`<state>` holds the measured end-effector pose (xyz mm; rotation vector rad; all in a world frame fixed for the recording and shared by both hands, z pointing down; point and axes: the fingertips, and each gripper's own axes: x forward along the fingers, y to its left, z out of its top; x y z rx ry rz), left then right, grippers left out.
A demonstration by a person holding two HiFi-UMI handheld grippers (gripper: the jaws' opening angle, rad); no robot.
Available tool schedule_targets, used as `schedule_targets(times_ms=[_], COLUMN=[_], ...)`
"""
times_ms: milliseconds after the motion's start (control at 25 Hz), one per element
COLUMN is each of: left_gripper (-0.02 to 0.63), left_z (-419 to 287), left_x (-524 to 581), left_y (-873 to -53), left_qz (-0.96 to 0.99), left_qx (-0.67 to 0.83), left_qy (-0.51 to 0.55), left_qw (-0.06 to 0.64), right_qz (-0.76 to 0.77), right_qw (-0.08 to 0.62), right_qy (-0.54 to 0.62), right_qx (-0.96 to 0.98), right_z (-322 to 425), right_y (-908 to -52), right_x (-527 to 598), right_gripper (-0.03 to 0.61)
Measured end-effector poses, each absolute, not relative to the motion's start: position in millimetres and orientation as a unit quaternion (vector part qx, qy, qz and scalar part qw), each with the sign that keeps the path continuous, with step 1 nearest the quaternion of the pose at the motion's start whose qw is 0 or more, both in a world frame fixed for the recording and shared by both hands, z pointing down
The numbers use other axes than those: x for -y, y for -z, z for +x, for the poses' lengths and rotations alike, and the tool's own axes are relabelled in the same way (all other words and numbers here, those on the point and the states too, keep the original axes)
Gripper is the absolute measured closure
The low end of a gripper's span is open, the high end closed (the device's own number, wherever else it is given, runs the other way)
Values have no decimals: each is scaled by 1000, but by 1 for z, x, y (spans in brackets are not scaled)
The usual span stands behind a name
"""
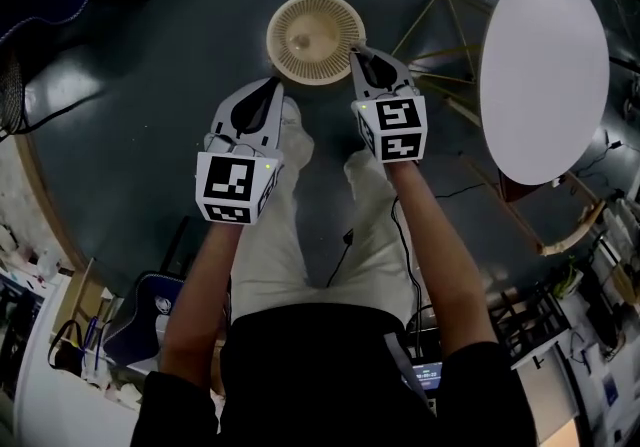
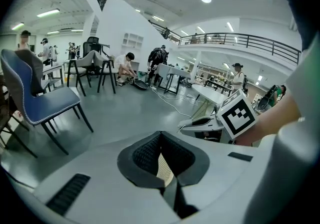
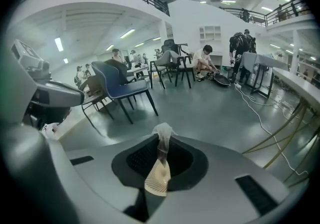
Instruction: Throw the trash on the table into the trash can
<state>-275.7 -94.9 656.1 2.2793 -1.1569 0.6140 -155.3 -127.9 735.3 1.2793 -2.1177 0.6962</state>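
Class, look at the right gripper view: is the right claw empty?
No, the right claw is pinching a crumpled white scrap between its jaws.

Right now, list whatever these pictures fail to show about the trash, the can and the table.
- The scrap: right gripper view, too small to tell tissue from plastic; head view, hidden by the right hand-held gripper.
- The trash can, bottom: head view, the pale lump inside is too small to name; gripper views show only a sliver.
- The table: head view, top washed out white; small trash could be missed.
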Motion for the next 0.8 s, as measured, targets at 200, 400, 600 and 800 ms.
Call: schedule_targets(times_ms=[200, 400, 600, 800], left_gripper=[598, 598, 598, 598], left_z=[-280, -296, -296, -288], left_x=[106, 108, 115, 122], left_y=[-707, -724, -756, -777], left_qz=[835, 833, 830, 834], left_qx=[423, 421, 415, 405], left_qy=[-235, -244, -258, -262], left_qw=[260, 264, 269, 270], right_qz=[478, 475, 464, 450], right_qw=[290, 296, 320, 339], right_qy=[-274, -282, -298, -314], right_qx=[782, 779, 771, 765], right_z=[-154, -166, -168, -171], right_y=[-795, -826, -881, -925], right_x=[134, 136, 136, 136], right_gripper=[532, 532, 532, 531])
